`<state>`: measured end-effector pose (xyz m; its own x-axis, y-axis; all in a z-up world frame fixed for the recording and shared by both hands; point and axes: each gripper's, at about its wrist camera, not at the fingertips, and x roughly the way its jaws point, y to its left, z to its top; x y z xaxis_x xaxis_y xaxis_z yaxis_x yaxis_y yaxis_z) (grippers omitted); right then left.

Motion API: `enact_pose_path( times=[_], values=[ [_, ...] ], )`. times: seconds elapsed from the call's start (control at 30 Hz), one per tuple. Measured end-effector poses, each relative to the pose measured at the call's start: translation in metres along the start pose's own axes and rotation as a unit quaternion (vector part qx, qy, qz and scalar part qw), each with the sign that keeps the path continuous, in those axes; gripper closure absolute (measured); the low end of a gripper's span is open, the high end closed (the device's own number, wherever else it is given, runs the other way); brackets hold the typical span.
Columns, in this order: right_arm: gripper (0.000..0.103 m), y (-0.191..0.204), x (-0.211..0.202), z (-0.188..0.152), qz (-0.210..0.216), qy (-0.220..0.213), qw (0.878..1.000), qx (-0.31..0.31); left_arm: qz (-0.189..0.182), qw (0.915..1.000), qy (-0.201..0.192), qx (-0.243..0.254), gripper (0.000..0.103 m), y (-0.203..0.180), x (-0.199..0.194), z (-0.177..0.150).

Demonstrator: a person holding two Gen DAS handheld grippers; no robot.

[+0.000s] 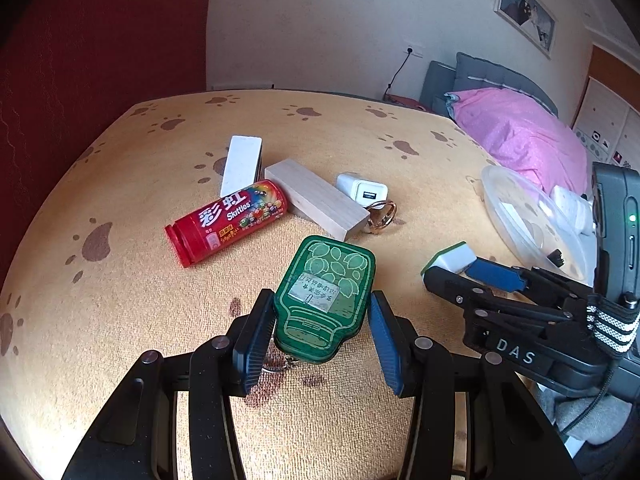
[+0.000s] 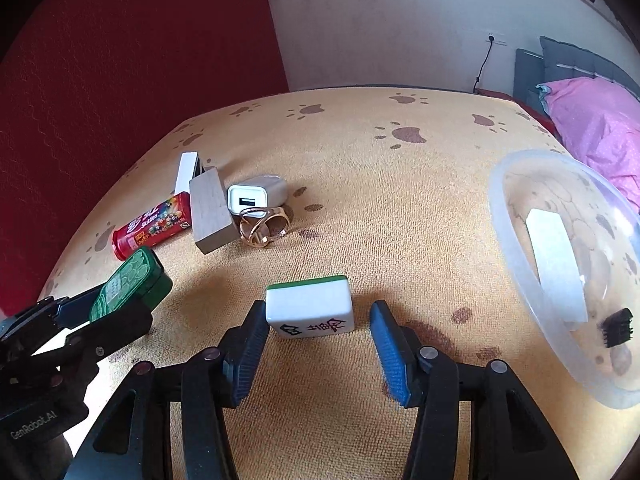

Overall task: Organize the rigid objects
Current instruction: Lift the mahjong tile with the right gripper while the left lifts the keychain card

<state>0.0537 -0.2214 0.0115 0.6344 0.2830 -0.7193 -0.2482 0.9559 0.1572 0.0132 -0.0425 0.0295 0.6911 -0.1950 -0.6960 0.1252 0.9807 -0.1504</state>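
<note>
Progress stood at an early stage. The clear round plastic bowl (image 2: 516, 248), ahead and to the right of the right tongs (image 2: 318, 350), held only a flat white rectangular block (image 2: 554, 256) and a small black comb-like part (image 2: 616, 326); a white item beyond its far rim showed in the left wrist view but could not be identified.

The right tongs were opening. The white mahjong tile with a green back (image 2: 310, 306) lay on the paw-print orange cloth of the desk (image 2: 380, 184) between the blue pads; the left pad (image 2: 250, 354) was at or near its edge, the right stood clear. I judged it not gripped and not yet in the bowl.

The left tongs (image 1: 322, 320) stood partly open around the green bottle-shaped tin with leaf print (image 1: 326, 300). The left pad (image 1: 256, 340) met its side; a narrow gap showed at the right. Whether it was firmly clamped could not be told, though from the right wrist view the tin appeared tilted off the cloth.

Still unsorted, ahead of the left tongs in one cluster: the red cylindrical Skittles tube (image 1: 228, 222), a pale wooden block (image 1: 316, 200), a white oblong block (image 1: 242, 164) behind it, a white USB charger cube (image 1: 362, 188) and a gold-coloured metal clasp (image 1: 382, 216).

Judgement: most of the sorting was outstanding.
</note>
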Motion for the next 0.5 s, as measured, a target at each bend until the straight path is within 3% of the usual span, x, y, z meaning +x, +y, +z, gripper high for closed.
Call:
enact_pose_path(
  times=[0.03,0.4,0.5],
  values=[
    [0.059,0.000,-0.001,0.000,0.001,-0.001,1.000,-0.001,-0.001,1.0000,-0.001,-0.001,0.055,0.001,0.000,0.000],
    [0.061,-0.020,-0.028,-0.001,0.004,-0.039,0.998,0.042,-0.002,1.0000,-0.005,0.006,0.055,-0.005,-0.005,0.001],
    [0.067,-0.032,-0.040,0.000,-0.003,-0.058,0.997,0.056,-0.003,0.9999,-0.004,0.014,0.055,-0.012,-0.004,0.003]
  ],
)
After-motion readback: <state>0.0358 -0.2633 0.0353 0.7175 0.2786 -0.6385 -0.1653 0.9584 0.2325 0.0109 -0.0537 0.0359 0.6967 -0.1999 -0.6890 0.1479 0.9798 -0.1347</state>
